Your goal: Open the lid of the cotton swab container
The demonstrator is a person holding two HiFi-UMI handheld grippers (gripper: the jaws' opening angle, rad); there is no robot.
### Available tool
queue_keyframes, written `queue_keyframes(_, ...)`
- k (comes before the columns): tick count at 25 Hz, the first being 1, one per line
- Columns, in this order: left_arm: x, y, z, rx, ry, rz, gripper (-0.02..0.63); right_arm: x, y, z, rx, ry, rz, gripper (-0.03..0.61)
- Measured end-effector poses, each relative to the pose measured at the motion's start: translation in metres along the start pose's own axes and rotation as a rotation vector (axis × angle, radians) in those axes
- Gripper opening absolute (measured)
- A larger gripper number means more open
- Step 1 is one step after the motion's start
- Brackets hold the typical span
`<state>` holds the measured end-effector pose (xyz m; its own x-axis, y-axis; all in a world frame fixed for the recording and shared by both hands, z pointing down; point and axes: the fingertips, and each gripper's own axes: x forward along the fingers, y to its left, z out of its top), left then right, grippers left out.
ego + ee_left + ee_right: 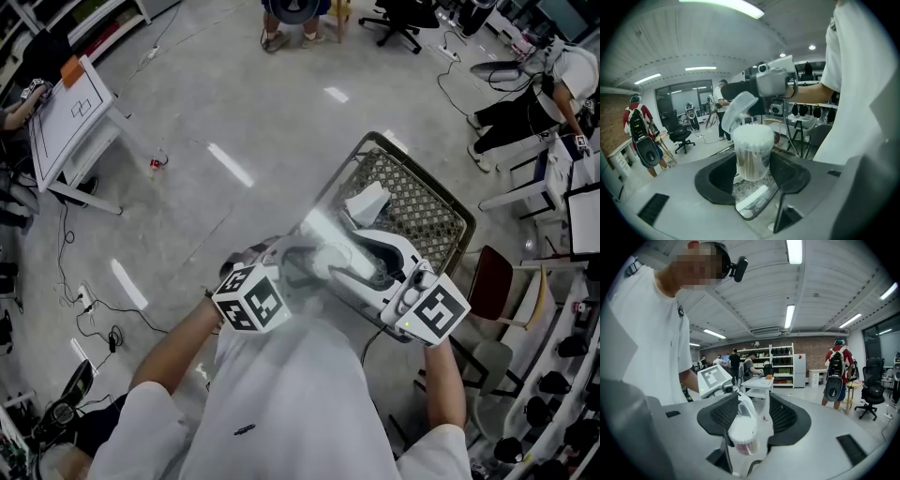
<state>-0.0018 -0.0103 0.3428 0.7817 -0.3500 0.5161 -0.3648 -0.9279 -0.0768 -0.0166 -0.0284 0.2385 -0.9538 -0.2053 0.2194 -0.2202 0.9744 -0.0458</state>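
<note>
Container (752, 154) between left hand-held gripper (751, 179) jaws (lid (738, 106) up)

The head camera looks steeply down from above, close over both claws. The left claw (752, 171) camera looks along its jaws at the container (752, 150) close ahead, facing the right claw (746, 420). The right claw's camera faces back the opposite way. All three views share the container.

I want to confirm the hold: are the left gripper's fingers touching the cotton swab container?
Touching. The left gripper view shows the cotton swab container upright between the left gripper's fingers, both pressed against its sides, no gap.
</note>
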Motion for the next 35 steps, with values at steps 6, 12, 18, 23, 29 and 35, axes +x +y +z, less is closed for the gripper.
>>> queue_keyframes(6, 0.004, -0.013, 0.000, 0.009, 0.000, -0.024, 0.216, -0.005, -0.030, 0.009, -0.068, -0.069, -0.147, 0.107)
queue_keyframes(12, 0.003, -0.018, 0.006, 0.014, -0.018, -0.039, 0.216, -0.004, -0.049, -0.002, -0.070, -0.047, -0.223, 0.086)
queue_keyframes(18, 0.003, -0.019, 0.007, 0.001, -0.019, -0.036, 0.216, -0.011, -0.051, -0.013, -0.049, -0.052, -0.254, 0.086)
queue_keyframes(23, 0.004, -0.024, 0.007, -0.031, -0.022, -0.047, 0.218, -0.018, -0.043, -0.010, -0.030, -0.086, -0.290, 0.086)
queue_keyframes(29, 0.009, -0.011, 0.011, -0.081, -0.029, -0.006, 0.218, -0.039, -0.044, -0.002, -0.008, -0.150, -0.356, 0.086)
queue_keyframes(35, 0.008, 0.004, 0.026, -0.129, -0.074, 0.039, 0.218, -0.076, -0.051, -0.006, 0.008, -0.169, -0.504, 0.086)
